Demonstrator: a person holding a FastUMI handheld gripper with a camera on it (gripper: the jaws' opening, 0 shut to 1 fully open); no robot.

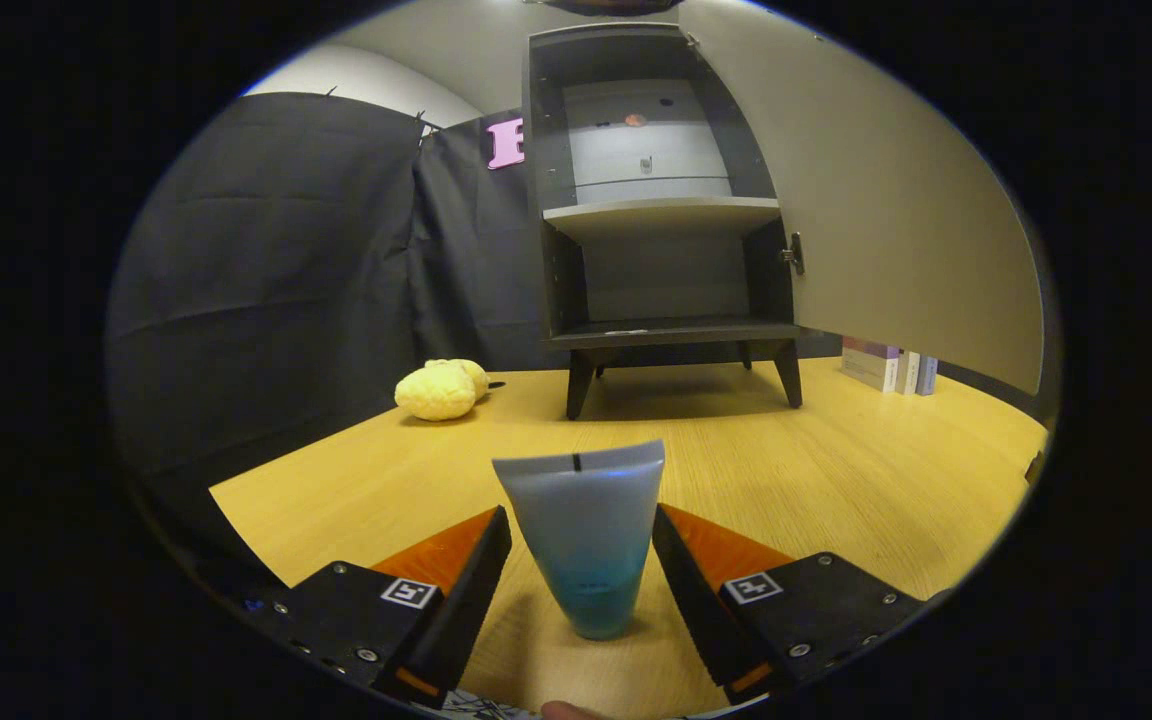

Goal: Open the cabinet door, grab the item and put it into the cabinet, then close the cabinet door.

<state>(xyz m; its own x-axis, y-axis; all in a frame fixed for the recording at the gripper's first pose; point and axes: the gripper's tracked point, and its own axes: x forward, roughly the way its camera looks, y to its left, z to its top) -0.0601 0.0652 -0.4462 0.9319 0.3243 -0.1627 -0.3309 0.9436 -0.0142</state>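
While the tall dark-grey cabinet (661,215) stands on splayed legs toward the far edge of the pale wood-grain counter (836,480), its light door (886,200) swung open, the gripper (581,545) brackets a soft translucent plastic tube (584,530), flat crimped end up, blue tint near its cap. Its black fingers (461,590) are spread slightly wider than the tube, apparently not pressing it. A lumpy yellow plush toy (441,388) lies near the counter's far left; small boxes (886,367) sit under the door. Black cloth walls the booth.
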